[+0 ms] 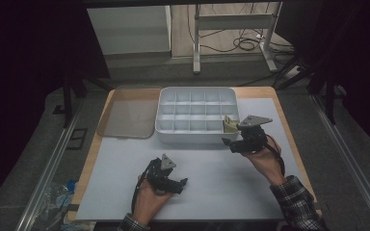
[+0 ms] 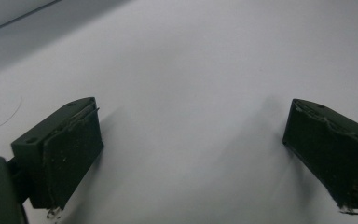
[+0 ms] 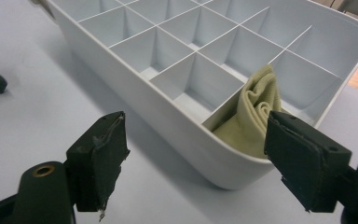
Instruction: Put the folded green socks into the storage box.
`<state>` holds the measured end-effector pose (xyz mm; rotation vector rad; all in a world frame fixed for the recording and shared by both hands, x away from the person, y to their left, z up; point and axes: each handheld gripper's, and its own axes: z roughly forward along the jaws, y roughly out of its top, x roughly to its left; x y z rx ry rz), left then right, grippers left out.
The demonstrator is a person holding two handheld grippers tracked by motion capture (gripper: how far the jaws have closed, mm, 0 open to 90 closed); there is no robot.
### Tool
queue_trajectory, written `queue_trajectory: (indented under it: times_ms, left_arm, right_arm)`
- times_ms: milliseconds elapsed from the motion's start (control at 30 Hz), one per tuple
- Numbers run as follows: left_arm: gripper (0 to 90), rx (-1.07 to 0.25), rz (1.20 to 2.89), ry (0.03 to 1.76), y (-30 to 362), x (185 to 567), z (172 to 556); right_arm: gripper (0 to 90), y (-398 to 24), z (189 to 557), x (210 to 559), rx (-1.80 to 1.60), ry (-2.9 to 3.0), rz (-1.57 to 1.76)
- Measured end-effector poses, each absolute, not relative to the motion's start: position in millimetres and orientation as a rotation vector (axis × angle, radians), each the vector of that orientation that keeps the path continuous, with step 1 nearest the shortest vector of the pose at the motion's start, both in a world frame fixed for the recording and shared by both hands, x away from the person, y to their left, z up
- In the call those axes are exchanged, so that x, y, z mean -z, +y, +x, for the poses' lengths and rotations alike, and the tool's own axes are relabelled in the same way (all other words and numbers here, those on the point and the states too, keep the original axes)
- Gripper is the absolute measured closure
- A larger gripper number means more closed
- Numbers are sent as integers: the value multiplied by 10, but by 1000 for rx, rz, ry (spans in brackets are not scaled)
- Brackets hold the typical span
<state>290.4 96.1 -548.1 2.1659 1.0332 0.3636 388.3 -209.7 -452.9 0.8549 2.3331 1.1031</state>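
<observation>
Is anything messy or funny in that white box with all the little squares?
A little. The yellowish cloth is crumpled into the organizer box's near-right corner compartment and pokes above its rim. The lid lies off, to the box's left. Both grippers' pads look frayed.

A lab-like recording space: dark curtains (image 1: 24, 72), cables (image 1: 243, 43) on the floor, a metal frame (image 1: 233, 21).

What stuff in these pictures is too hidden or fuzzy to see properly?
- Yellow cloth: its lower part is hidden by the compartment walls and the right gripper jaw, right gripper view.
- Divided box: far corner cut off by the edge, right gripper view.
- Clutter beside the table: too dark, high view.
</observation>
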Motion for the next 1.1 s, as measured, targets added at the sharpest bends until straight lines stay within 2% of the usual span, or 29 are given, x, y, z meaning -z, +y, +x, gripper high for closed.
queue_trajectory:
  times_ms: [433,1100]
  left_arm:
    - [41,-367,2166,1032,962,5482,2906]
    - [41,-365,2167,1032,962,5481,2904]
  right_arm:
    - [146,-2089,3698,4595,-1078,2396,825]
    - [104,-2141,3455,4800,-1094,2459,819]
